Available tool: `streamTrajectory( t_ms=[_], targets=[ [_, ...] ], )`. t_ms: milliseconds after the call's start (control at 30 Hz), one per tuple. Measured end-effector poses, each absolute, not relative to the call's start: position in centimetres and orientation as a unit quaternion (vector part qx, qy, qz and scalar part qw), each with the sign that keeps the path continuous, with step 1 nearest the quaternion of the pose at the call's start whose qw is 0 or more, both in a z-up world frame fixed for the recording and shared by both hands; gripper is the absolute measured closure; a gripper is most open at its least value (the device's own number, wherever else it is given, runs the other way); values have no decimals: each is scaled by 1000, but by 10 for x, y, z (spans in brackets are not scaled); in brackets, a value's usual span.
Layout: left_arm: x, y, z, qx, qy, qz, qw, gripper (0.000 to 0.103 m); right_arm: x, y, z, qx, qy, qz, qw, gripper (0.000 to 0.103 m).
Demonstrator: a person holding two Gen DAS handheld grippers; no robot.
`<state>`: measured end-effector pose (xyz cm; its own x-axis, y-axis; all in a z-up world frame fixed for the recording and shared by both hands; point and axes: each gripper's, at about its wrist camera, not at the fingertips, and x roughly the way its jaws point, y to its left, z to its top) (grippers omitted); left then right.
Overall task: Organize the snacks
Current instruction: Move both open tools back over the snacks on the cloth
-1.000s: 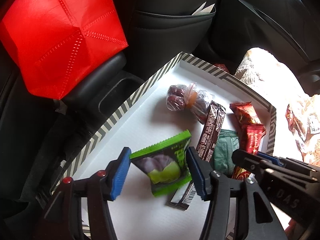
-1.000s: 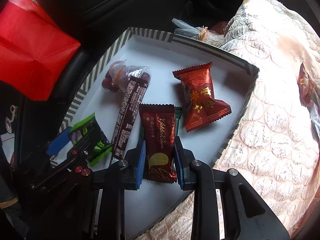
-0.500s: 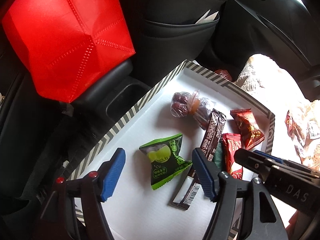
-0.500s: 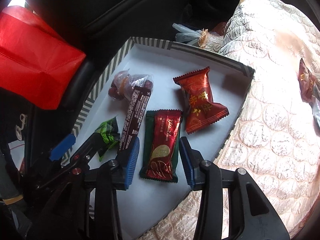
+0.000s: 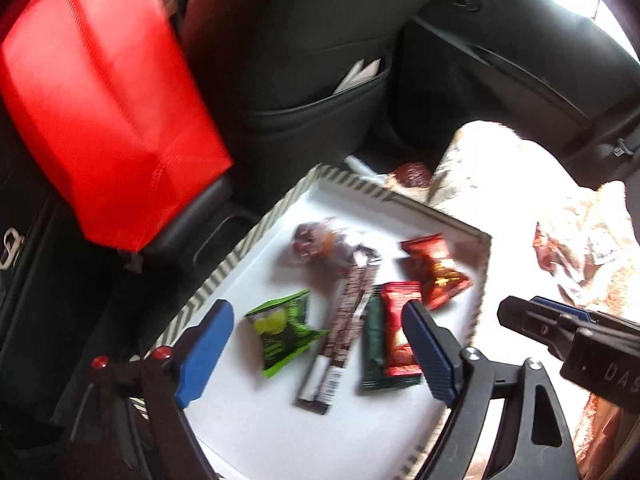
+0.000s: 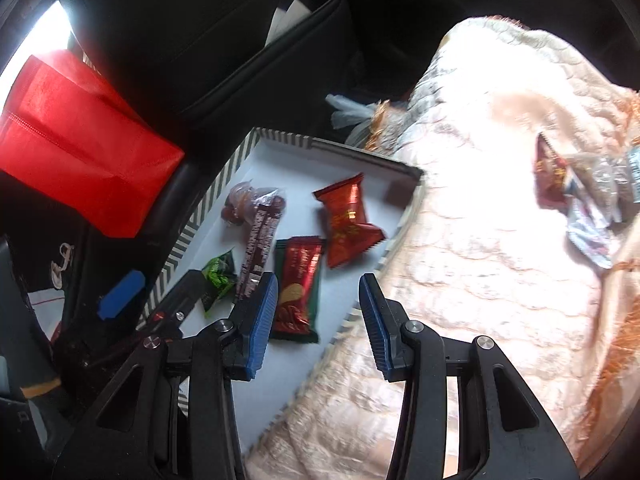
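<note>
A white tray (image 5: 256, 420) with a striped rim holds several snacks: a green packet (image 5: 282, 332), a long brown bar (image 5: 344, 320), a dark red wafer packet (image 5: 398, 328) on a green one, a red candy packet (image 5: 434, 270) and a clear bag of dark sweets (image 5: 316, 240). My left gripper (image 5: 316, 348) hangs above the tray with its jaws opening wide and nothing between them. My right gripper (image 6: 318, 312) stands open and empty above the tray's near right edge (image 6: 360, 304); the wafer packet (image 6: 298, 288) lies flat below it.
A red fabric bag (image 5: 100, 112) stands on the console left of the tray. A black seat back (image 5: 312, 64) with a pocket rises behind it. A pale quilted cloth (image 6: 480, 260) covers the seat at right, with more snack wrappers (image 6: 576, 196) lying on it.
Both grippers let go of their packets, opened and rose away from the tray. The green packet and the red wafer packet now lie flat on the tray.
</note>
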<state>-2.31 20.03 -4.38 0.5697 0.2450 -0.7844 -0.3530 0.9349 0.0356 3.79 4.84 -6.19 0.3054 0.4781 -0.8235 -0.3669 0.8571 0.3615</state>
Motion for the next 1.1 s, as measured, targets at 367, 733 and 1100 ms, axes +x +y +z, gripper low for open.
streamTrajectory(
  t_ms=[367,733,1100],
  targets=[
    [-5,122,-31,-19,429,100,897,12,23,-44,-36,3,480,183,858,61],
    [25,43,-34,32,442,38,896,12,39,-124,-45,45,486,120,865,61],
    [62,14,-58,46,469,28,881,12,69,-157,-66,80,509,94,852,61]
  ],
)
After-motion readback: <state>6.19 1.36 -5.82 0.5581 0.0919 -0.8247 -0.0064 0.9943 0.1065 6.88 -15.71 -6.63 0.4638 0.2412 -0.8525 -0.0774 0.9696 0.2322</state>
